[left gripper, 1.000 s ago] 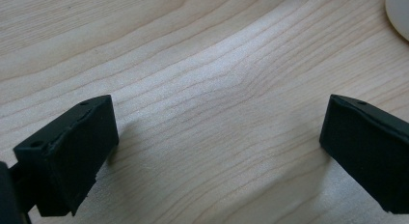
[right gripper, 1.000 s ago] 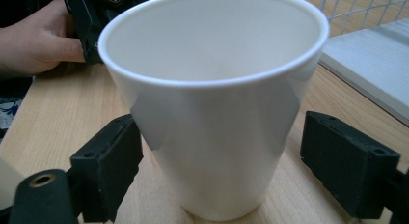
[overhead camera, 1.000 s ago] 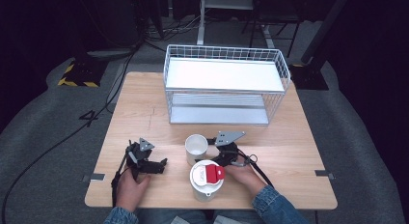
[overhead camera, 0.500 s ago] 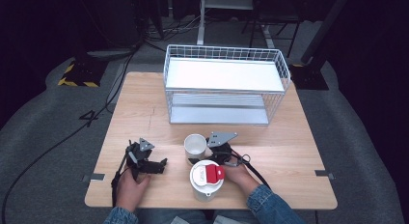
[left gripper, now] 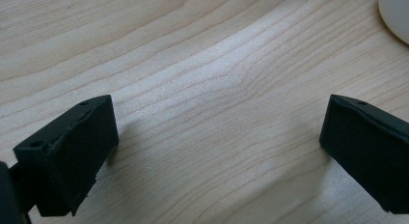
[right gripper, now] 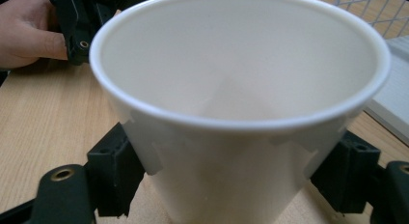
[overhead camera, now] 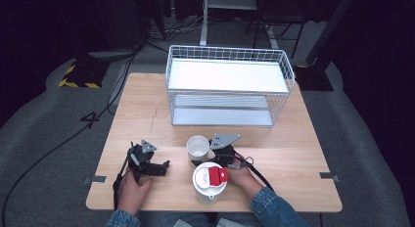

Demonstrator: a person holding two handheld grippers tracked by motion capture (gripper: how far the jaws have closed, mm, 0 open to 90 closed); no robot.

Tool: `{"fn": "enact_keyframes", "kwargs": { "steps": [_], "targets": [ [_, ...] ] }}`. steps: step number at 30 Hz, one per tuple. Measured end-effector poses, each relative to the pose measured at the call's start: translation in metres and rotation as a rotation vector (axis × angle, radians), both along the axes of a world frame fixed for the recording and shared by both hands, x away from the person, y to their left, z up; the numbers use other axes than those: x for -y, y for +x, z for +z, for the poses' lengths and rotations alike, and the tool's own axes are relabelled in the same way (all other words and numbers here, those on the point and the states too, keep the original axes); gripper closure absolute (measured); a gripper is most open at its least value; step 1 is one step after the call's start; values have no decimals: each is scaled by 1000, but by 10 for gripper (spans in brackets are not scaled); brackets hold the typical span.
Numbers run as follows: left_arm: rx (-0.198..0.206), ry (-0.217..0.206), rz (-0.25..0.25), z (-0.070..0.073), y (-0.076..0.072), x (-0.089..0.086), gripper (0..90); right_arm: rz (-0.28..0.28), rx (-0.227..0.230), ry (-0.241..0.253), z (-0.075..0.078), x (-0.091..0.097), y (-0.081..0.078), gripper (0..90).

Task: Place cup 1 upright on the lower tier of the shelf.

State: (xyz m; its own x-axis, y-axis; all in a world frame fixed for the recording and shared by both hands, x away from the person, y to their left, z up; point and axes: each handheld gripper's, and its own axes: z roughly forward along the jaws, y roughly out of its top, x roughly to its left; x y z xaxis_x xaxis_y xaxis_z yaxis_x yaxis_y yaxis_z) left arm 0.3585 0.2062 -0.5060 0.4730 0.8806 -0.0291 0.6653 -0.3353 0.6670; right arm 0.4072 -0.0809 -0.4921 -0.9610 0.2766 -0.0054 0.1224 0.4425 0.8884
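A white paper cup (overhead camera: 197,147) stands upright and empty on the wooden table (overhead camera: 147,109), near the front middle. My right gripper (overhead camera: 203,154) reaches it from the right and is shut on it. In the right gripper view the two black jaws press on both sides of the cup (right gripper: 241,89) low on its wall. My left gripper (overhead camera: 164,166) rests on the table at the front left, held by a hand. Its jaws stand wide apart over bare wood (left gripper: 217,147), with nothing between them.
A white lidded container with a red tab (overhead camera: 209,180) stands just in front of the cup, beside my right hand. A white wire two-level shelf basket (overhead camera: 230,85) fills the back middle of the table. A white rounded edge (left gripper: 396,11) shows past the left gripper.
My right gripper has slid left up to the cup and its jaws have shut on the cup. The left gripper has stayed put.
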Motion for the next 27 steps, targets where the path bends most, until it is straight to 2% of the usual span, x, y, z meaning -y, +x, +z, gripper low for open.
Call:
{"fn": "enact_keyframes", "kwargs": {
  "steps": [5, 12, 19, 20, 23, 26, 27],
  "targets": [
    [0, 0, 0, 0, 0, 0, 5, 2, -9, 23, 8, -1, 2, 227],
    [0, 0, 0, 0, 0, 0, 5, -16, 28, 20, 22, -2, 7, 227],
    [0, 0, 0, 0, 0, 0, 5, -77, 40, 15, 27, 4, 13, 226],
    [0, 1, -1, 0, 0, 0, 5, -101, 43, 20, 31, 7, 17, 226],
    [0, 0, 0, 0, 0, 0, 5, -127, 58, 30, 38, 11, 21, 227],
    [0, 0, 0, 0, 0, 0, 5, -142, 50, 36, 42, 14, 24, 226],
    [-1, 0, -1, 0, 0, 0, 5, -162, 60, 32, 47, 17, 27, 226]
  ]
}}
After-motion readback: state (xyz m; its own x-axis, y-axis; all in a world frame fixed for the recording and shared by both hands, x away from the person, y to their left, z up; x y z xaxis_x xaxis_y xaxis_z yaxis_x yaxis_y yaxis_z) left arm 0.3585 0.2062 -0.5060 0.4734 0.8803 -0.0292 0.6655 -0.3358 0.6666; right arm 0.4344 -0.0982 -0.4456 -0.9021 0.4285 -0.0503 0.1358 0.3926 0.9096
